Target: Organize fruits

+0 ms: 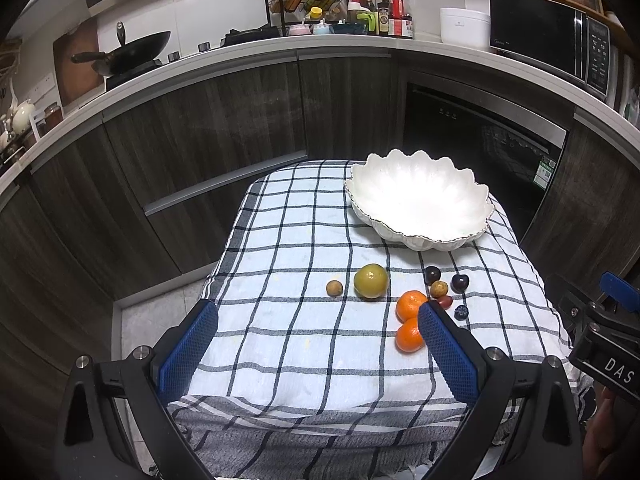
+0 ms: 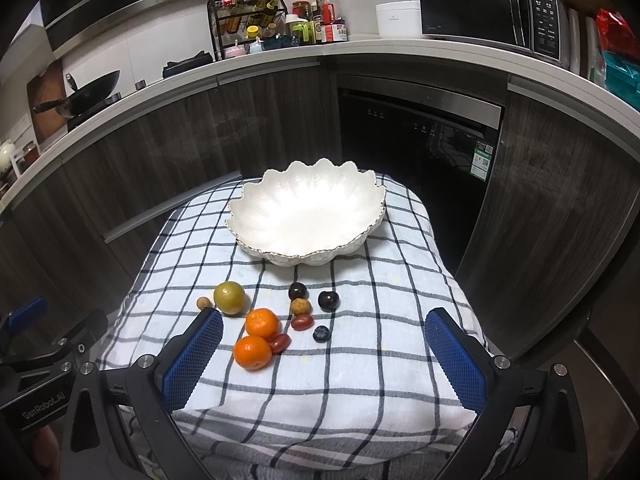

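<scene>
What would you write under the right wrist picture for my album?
Open right gripper hovers over a checked cloth with oranges, small fruits and an empty white bowl.

A bowl (image 2: 306, 216) stands at the far end of the desk (image 2: 360, 360). Before it lie the fruits: two tangerines (image 2: 262, 323) touching, a larger round fruit (image 2: 229, 298) to their left, cherries (image 2: 328, 301) and a blueberry (image 2: 320, 334) to their right.

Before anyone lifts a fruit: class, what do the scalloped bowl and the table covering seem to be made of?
Scalloped bowl: probably glazed ceramic, since it is glossy white with a thin metallic-looking rim line. Table covering: woven cloth, matte, with a dark check; it wrinkles and drapes over the edges.
</scene>
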`<act>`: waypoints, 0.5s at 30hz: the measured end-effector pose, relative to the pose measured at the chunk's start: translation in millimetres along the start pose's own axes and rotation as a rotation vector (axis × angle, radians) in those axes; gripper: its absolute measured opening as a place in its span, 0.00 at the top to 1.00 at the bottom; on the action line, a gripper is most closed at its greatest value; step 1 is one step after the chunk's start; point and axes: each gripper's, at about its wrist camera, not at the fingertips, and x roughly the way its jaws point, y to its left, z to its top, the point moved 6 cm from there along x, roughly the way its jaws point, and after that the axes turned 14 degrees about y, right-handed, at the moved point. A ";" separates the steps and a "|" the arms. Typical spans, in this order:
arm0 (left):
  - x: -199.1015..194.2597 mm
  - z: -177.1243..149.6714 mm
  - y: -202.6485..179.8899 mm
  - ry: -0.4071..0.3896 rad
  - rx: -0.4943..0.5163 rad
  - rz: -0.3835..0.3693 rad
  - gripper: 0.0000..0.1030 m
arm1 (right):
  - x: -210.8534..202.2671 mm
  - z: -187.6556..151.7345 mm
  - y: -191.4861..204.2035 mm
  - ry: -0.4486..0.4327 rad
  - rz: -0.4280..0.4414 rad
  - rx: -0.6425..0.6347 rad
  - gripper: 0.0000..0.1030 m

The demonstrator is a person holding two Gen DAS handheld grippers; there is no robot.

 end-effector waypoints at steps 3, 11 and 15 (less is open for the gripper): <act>0.1 -0.3 0.0 0.000 0.000 0.000 0.00 | 0.3 -0.2 -0.2 0.000 0.001 0.002 0.00; -1.1 -0.4 -1.5 -0.011 0.005 0.002 0.00 | -1.4 1.2 -0.5 -0.011 0.006 -0.001 0.00; -1.4 -0.9 -2.4 -0.012 0.008 0.001 0.00 | -3.7 0.6 -1.5 -0.020 0.007 0.003 0.00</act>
